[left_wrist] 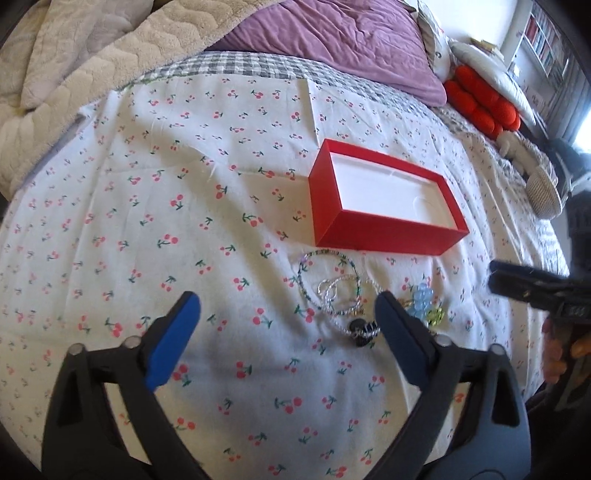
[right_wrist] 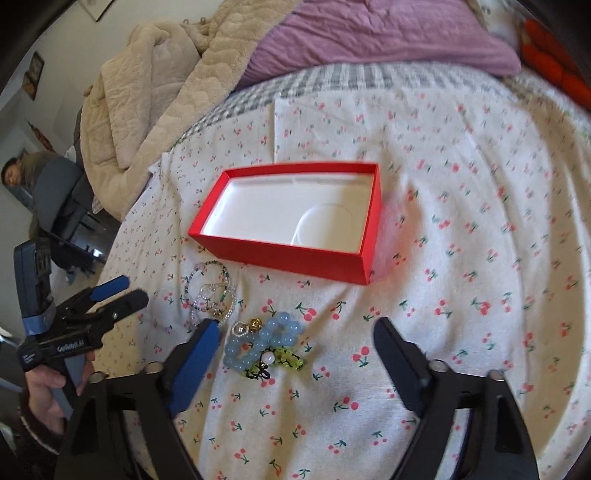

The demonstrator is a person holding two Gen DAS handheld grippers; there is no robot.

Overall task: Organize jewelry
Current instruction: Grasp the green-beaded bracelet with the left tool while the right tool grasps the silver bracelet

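Note:
A red box (left_wrist: 388, 232) with a white inside lies on the cherry-print bedspread, and nothing is in it. In front of it lies a small heap of jewelry: thin beaded bracelets (left_wrist: 332, 284), a dark bead pendant (left_wrist: 360, 328) and pale blue beads (left_wrist: 424, 295). My left gripper (left_wrist: 288, 301) hangs open above the sheet, its right finger beside the bracelets. My right gripper (right_wrist: 297, 325) is open too, and the blue bead bracelet (right_wrist: 266, 343) and green beads (right_wrist: 284, 360) lie just inside its left finger. The box (right_wrist: 288, 258) sits beyond them. Neither gripper holds anything.
A beige quilted blanket (right_wrist: 147, 103) and a purple pillow (right_wrist: 388, 33) lie at the head of the bed. Orange cushions (left_wrist: 480, 103) and a woven basket (left_wrist: 543, 192) sit to the right. A person sits in a chair (right_wrist: 55, 199) off the bed's left edge.

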